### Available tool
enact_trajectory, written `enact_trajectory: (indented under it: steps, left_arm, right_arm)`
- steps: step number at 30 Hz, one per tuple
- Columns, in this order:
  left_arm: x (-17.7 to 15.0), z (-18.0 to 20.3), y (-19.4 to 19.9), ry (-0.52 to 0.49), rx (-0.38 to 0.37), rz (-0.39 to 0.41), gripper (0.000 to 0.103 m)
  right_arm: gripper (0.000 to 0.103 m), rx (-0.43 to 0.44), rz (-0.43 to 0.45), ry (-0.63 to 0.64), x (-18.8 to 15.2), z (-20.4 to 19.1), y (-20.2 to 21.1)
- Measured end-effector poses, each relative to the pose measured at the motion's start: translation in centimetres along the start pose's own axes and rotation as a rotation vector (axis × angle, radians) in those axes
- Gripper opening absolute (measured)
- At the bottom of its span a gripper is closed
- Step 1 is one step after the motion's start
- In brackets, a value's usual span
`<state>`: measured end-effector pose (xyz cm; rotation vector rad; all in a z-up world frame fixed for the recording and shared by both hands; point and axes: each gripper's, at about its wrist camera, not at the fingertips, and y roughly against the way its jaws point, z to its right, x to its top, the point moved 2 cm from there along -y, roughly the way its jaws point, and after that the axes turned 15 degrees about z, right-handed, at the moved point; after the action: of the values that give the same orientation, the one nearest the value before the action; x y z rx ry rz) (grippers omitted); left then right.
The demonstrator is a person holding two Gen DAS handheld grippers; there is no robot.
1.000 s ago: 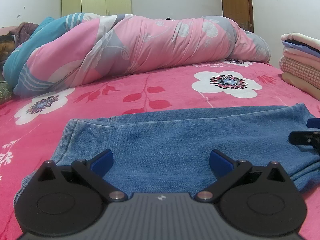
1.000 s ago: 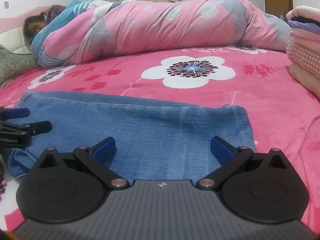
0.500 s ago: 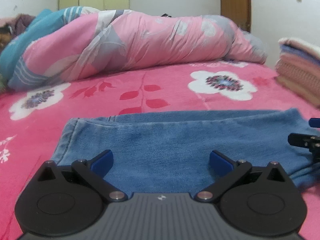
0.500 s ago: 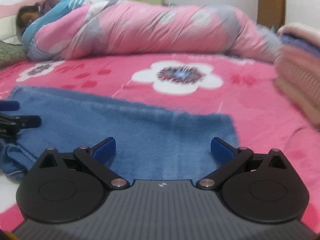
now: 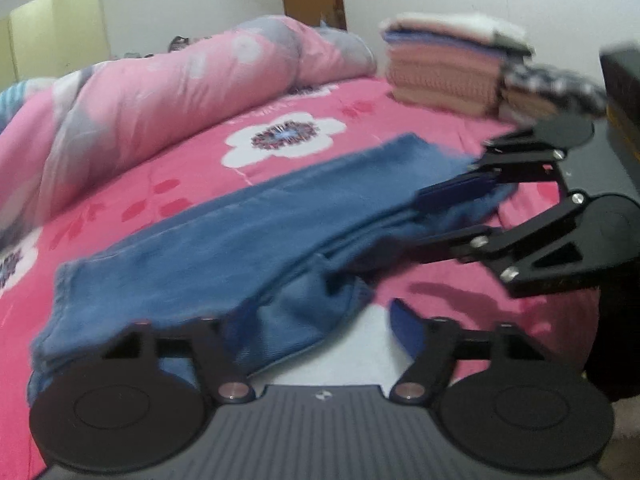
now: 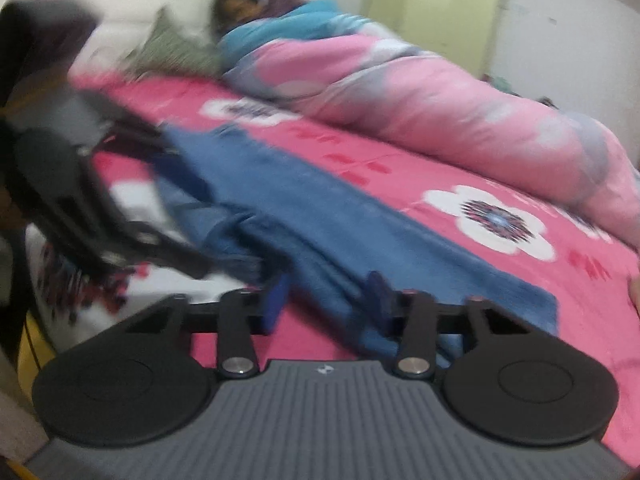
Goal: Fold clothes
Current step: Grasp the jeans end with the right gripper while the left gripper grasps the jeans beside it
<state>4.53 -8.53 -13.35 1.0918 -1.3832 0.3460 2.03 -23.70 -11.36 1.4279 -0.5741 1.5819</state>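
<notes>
Your left gripper (image 5: 316,328): jaws closing, a fold of the blue denim jeans (image 5: 248,236) between them; blur hides whether the pads press yet. The jeans lie folded lengthwise across the pink floral bedsheet (image 5: 160,184), the near edge lifted at both grippers. Behind them the rolled pink-and-grey quilt (image 5: 132,100) runs along the bed, with a person (image 6: 240,4) lying at its head end. To the right a stack of folded pink and beige clothes (image 5: 444,76) stands near the jeans' end. Your right gripper (image 6: 328,300): jaws closing around the jeans' edge; contact unclear.
</notes>
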Motion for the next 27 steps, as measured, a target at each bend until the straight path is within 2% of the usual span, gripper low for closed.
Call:
enact_trajectory:
  steps: [2, 3, 4, 5, 7, 9, 13, 16, 18, 19, 23, 25, 26, 27]
  left_arm:
    - [-0.2, 0.8, -0.5, -0.048, 0.022, -0.006, 0.051]
    - [-0.4, 1.1, -0.6, -0.076, 0.037, -0.007, 0.041]
    - [-0.4, 1.2, -0.6, -0.099, 0.051, -0.009, 0.034]
    - [-0.5, 1.1, -0.6, -0.117, 0.061, -0.011, 0.029]
    - [-0.4, 0.7, -0.3, -0.122, 0.067, -0.016, 0.019]
    - [-0.4, 0.3, -0.1, -0.121, 0.068, -0.02, 0.016]
    - [0.2, 0.0, 0.2, -0.111, 0.049, -0.035, 0.017]
    - [0.7, 0.0, 0.5, -0.075, 0.011, -0.022, 0.037]
    - [1.1, 0.5, 0.1, -0.077, 0.005, -0.016, 0.068]
    - [1.3, 0.9, -0.2, -0.082, 0.005, -0.014, 0.07]
    - [1.9, 2.0, -1.7, -0.092, 0.027, -0.016, 0.071]
    - [2.1, 2.0, -2.6, -0.082, 0.054, -0.026, 0.063]
    - [2.2, 1.8, -2.9, -0.072, 0.064, -0.034, 0.051]
    - [2.4, 1.5, -3.1, -0.061, 0.074, -0.043, 0.044]
  right_arm:
    - [0.03, 0.007, -0.025, 0.092, -0.1, -1.1, -1.0]
    - [0.024, -0.006, -0.043, 0.148, -0.3, -1.5, -1.5]
    - [0.01, -0.019, -0.062, 0.205, -0.5, -2.0, -2.0]
    - [0.009, -0.029, -0.072, 0.256, -0.6, -2.1, -2.3]
    - [0.007, -0.048, -0.049, 0.212, 0.4, -1.4, -2.0]
    - [0.006, -0.064, -0.033, 0.155, 1.1, -0.4, -1.8]
    - [0.005, -0.07, -0.016, -0.014, 1.2, 1.6, -1.8]
    - [0.005, -0.064, 0.001, -0.088, 1.1, 2.5, -1.8]
    - [0.004, -0.057, 0.014, -0.132, 1.1, 3.0, -1.7]
    - [0.004, -0.053, 0.024, -0.157, 1.1, 3.4, -1.7]
    - [0.004, -0.054, 0.052, -0.212, 1.2, 4.4, -1.9]
    - [0.004, -0.061, 0.063, -0.217, 1.2, 4.5, -1.8]
    - [0.004, -0.065, 0.068, -0.219, 1.2, 4.6, -1.8]
    - [0.004, -0.069, 0.073, -0.221, 1.2, 4.7, -1.8]
